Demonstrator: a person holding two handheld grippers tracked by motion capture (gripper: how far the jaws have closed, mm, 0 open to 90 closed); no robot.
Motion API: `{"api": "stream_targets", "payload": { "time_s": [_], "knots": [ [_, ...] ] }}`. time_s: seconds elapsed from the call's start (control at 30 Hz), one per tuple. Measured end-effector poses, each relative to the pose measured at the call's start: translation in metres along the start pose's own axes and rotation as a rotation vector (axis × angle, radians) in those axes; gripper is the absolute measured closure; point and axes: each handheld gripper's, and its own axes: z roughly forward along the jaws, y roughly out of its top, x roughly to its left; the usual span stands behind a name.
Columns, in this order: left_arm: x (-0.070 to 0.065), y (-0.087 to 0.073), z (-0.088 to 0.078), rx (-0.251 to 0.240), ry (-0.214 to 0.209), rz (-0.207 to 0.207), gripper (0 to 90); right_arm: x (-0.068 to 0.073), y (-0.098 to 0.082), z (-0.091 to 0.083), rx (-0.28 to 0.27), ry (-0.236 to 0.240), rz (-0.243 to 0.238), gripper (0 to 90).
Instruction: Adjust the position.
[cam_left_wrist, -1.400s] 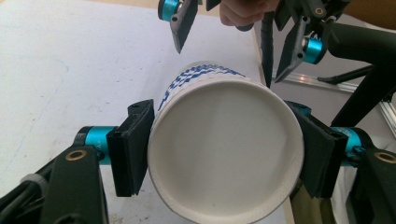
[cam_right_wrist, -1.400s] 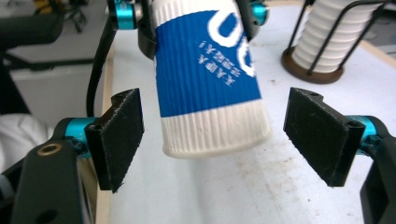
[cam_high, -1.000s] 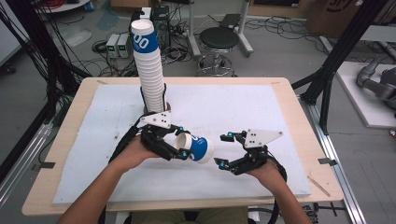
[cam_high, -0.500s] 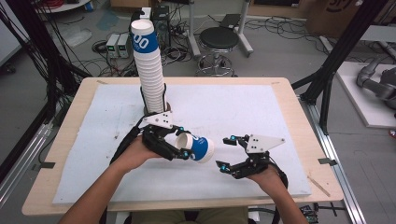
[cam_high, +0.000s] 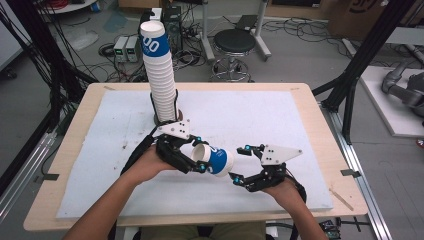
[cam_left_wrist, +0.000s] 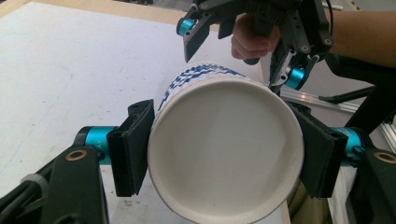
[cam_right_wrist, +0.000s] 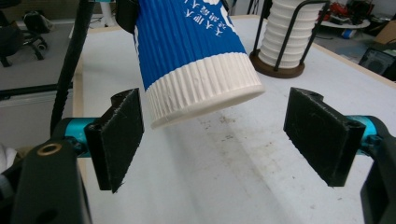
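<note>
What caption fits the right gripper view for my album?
A blue-and-white paper cup hangs between the open right tongs, not yet pinched.

The right claw (cam_high: 241, 165) has drawn in leftward and now sits just beside the base of the blue-and-white cup (cam_high: 216, 161), its jaws spread on either side of the cup's end.
</note>
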Motion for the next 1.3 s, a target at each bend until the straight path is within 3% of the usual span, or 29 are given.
{"api": "stream_targets", "payload": {
  "time_s": [0.27, 0.7, 1.07, 1.3],
  "knots": [
    [-0.004, 0.004, 0.001, -0.009, -0.043, 0.046, 29.8, 0.001, -0.001, 0.006, -0.001, 0.042, 0.015, 18.7],
    [-0.011, 0.008, 0.004, -0.046, -0.122, 0.115, 30.3, 0.002, -0.002, 0.018, -0.029, 0.182, 0.03, 15.1],
    [-0.011, 0.004, 0.002, -0.086, -0.137, 0.103, 31.1, 0.003, -0.003, 0.018, -0.049, 0.222, 0.026, 24.5],
    [-0.011, -0.002, 0.001, -0.065, -0.137, 0.103, 30.9, 0.003, -0.001, 0.019, -0.027, 0.24, 0.022, 27.3]
  ]
}}
